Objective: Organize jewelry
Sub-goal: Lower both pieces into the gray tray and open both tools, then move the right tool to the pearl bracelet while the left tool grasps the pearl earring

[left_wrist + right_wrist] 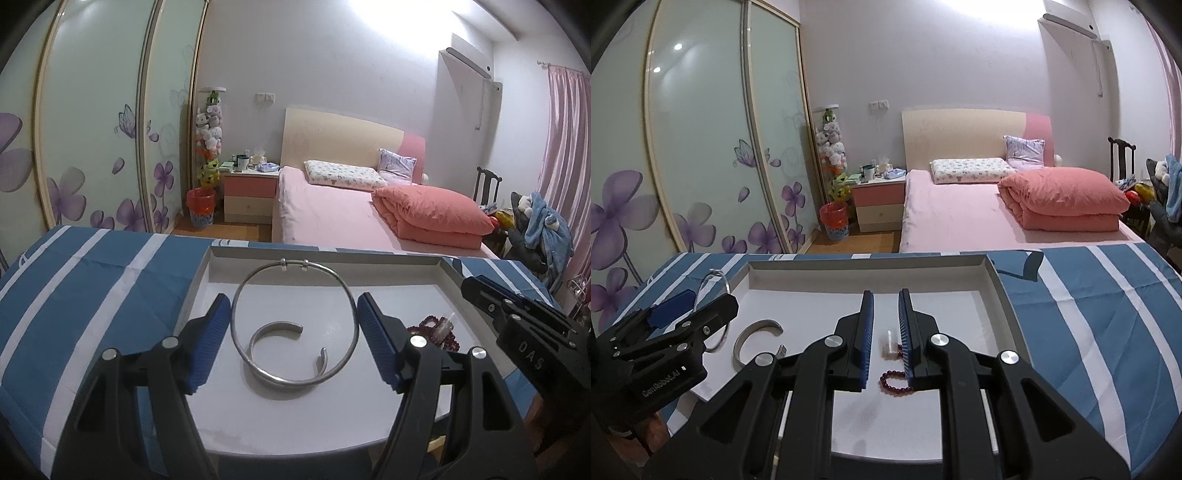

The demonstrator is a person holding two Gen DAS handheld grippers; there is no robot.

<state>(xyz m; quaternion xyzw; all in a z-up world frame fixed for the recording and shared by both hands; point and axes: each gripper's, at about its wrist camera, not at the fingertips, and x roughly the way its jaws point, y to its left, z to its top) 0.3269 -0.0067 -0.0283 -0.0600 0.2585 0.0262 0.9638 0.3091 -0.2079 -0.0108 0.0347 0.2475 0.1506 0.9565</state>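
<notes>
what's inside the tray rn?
Tray holds a thin silver hoop between the left claw fingers, an open cuff, and red beads partly hidden by the right claw.

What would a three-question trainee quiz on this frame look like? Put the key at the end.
1. True or false: the open cuff bangle lies outside the white tray.
2. Which piece does the left gripper hold between its pads? A) a gold chain B) the thin silver hoop C) the open cuff bangle
3. Fill in: the right gripper, its jaws a narrow gap apart, hovers over the ____ bead bracelet.
Key: 1 false; 2 B; 3 red.
</notes>
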